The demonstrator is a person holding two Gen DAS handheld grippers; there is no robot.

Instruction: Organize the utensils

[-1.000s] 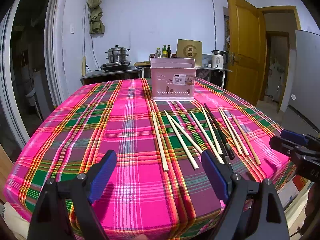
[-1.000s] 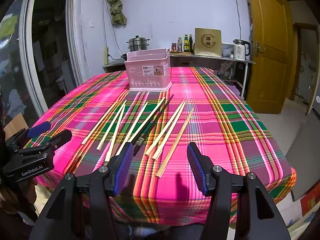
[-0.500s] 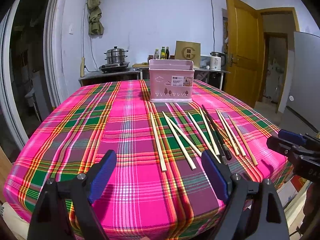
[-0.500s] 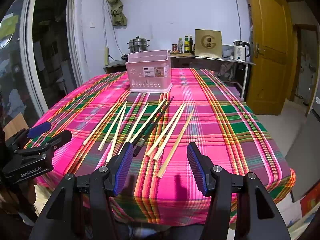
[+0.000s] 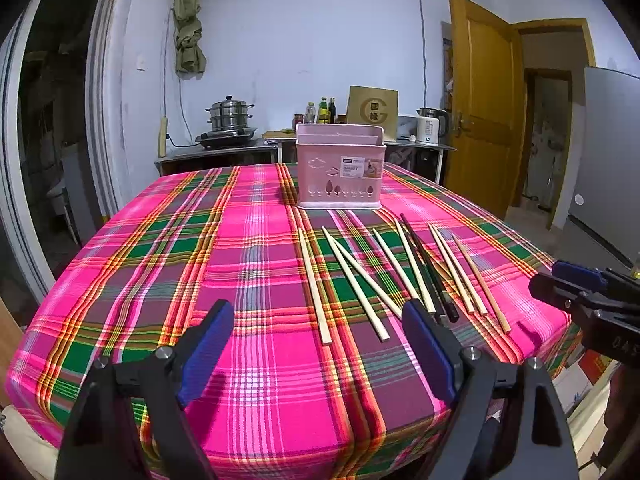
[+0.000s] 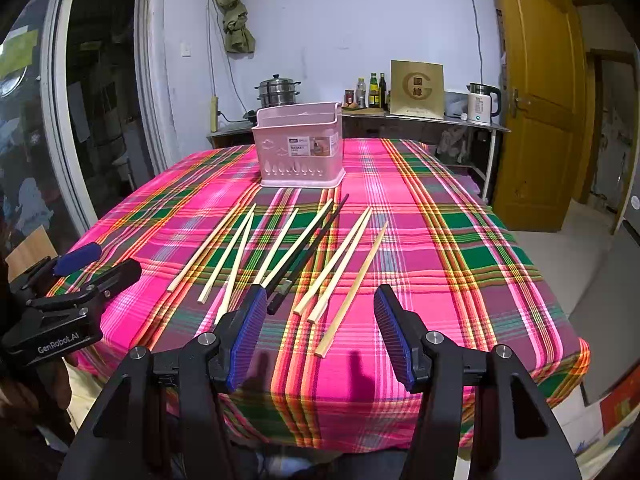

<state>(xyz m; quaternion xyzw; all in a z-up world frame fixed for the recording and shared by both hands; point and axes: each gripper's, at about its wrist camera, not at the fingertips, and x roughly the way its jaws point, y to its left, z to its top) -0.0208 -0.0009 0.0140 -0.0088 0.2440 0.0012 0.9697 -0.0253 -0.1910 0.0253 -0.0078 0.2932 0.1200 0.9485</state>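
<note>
Both claws hanging at the near edge of the tabletop (image 5: 132, 264), plaid pink-and-green cloth all over it. Left claw (image 5: 316, 344) spread wide, nothing between the blue pads (image 5: 202, 350). Right claw (image 6: 320, 332) same deal, gaping and empty, hovering just short of the nearest bamboo chopstick (image 6: 354, 286). Bamboo chopsticks (image 5: 352, 280) fanned out loose on the cloth, a pair of black chopsticks (image 6: 308, 254) mixed into the middle of the row. Pink utensil basket (image 5: 340, 170) standing upright farther back, just past the far tips, looks empty from here. Behind the tabletop: steamer pot (image 6: 278, 90), electric kettle (image 6: 482, 104), a few bottles (image 6: 374, 90) on a side counter.
</note>
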